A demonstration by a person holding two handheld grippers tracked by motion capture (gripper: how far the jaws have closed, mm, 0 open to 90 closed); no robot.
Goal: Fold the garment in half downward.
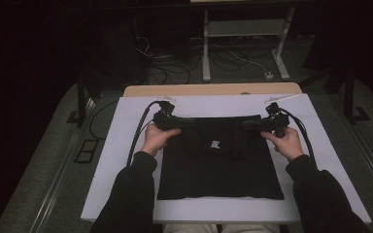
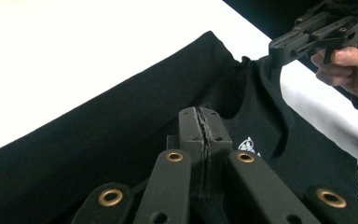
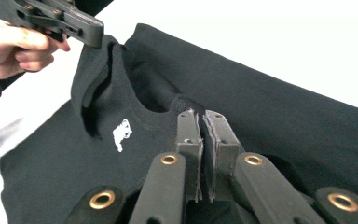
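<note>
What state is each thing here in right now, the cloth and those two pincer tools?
Shirt: black, partly folded, lying flat on the white sheet, far edge pinched at both corners.
Left gripper: jaws shut on the shirt's far left corner.
Right gripper: jaws shut on the shirt's far right corner.
Logo: white, face up.

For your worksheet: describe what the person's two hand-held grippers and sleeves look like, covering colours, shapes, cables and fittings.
Both the left gripper and the right gripper are matt black tools with flat bar-shaped linkages, brass-coloured rivet rings and two blocky jaw pads with rough, frayed inner faces. A black cable loops from each. The person wears long black sleeves; hands are bare.
</note>
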